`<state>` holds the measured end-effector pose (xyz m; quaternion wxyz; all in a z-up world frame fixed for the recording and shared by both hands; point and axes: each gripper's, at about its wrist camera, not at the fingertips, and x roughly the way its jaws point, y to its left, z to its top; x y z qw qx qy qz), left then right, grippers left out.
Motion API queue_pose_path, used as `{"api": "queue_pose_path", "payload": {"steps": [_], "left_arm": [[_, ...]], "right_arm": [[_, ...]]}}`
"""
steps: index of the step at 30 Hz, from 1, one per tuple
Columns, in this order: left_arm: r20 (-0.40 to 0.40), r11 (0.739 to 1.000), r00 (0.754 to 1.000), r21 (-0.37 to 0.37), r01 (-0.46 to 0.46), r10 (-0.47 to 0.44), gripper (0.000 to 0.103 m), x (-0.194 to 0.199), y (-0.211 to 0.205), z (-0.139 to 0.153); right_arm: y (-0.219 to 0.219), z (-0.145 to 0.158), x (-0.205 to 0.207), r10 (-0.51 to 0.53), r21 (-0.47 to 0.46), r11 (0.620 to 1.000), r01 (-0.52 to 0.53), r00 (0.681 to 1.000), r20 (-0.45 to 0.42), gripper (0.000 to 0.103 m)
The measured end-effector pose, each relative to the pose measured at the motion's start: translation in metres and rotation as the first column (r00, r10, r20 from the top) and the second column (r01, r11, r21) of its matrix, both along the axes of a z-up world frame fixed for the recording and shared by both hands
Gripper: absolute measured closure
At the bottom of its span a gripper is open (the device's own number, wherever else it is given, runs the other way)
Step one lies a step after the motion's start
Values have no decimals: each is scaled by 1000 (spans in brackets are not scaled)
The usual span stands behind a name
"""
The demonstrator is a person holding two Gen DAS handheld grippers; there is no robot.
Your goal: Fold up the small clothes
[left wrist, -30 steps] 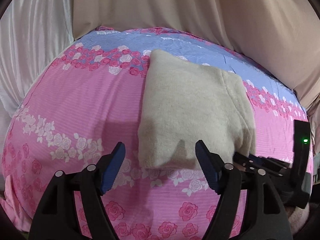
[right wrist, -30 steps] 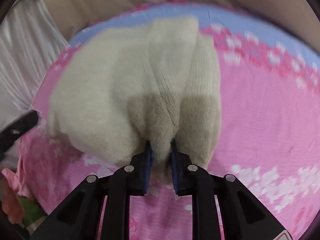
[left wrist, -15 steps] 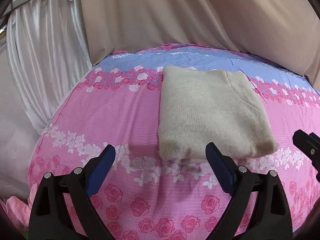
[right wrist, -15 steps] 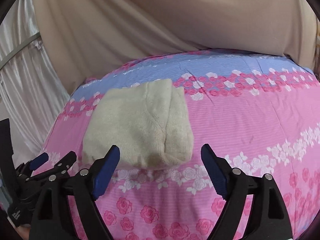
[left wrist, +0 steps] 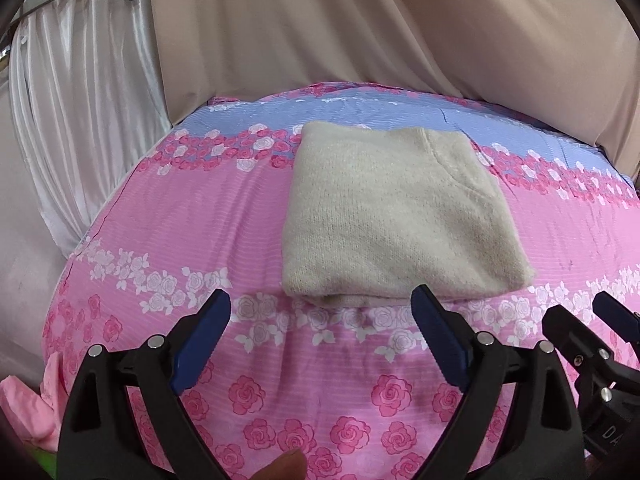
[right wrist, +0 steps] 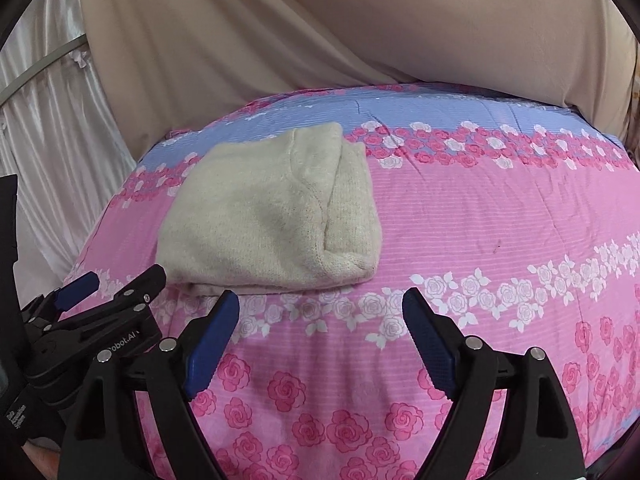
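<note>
A cream knitted garment (left wrist: 396,216) lies folded into a flat rectangle on the pink rose-patterned bedspread (left wrist: 192,216); it also shows in the right wrist view (right wrist: 272,216), left of centre. My left gripper (left wrist: 320,320) is open and empty, hovering just short of the garment's near edge. My right gripper (right wrist: 320,320) is open and empty, a little back from the garment's near right corner. Each gripper shows at the edge of the other's view: the right one (left wrist: 600,344) and the left one (right wrist: 100,296).
Beige curtains (left wrist: 360,32) hang behind the bed and white satin drapes (left wrist: 80,100) on the left. A pink cloth (left wrist: 28,408) lies at the lower left by the bed's edge. The bedspread (right wrist: 500,220) stretches bare to the right of the garment.
My right gripper let go of the garment's edge, opened and pulled back. My left gripper also drew back. The garment now lies flat and folded.
</note>
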<state>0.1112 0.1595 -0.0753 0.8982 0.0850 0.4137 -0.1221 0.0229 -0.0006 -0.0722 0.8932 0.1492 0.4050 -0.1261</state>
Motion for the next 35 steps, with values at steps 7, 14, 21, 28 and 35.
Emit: {"api": "queue_pose_path", "payload": {"steps": [7, 14, 21, 28, 35], "left_arm": [[-9, 1000, 1000, 12, -21, 21, 14, -3, 1, -2], [9, 999, 1000, 39, -23, 23, 8, -6, 0, 0], [8, 999, 1000, 39, -19, 19, 6, -7, 1, -1], [-6, 999, 1000, 36, -24, 25, 6, -4, 2, -5], [-8, 999, 1000, 42, -22, 22, 6, -6, 3, -5]], "right_arm": [[4, 0, 2, 10, -1, 1000, -10, 1000, -3, 22], [8, -2, 4, 18, 2, 1000, -18, 1000, -11, 22], [10, -5, 5, 15, 2, 1000, -15, 1000, -17, 22], [13, -6, 5, 15, -2, 1000, -15, 1000, -20, 22], [15, -6, 5, 15, -4, 1000, -16, 1000, -21, 22]]}}
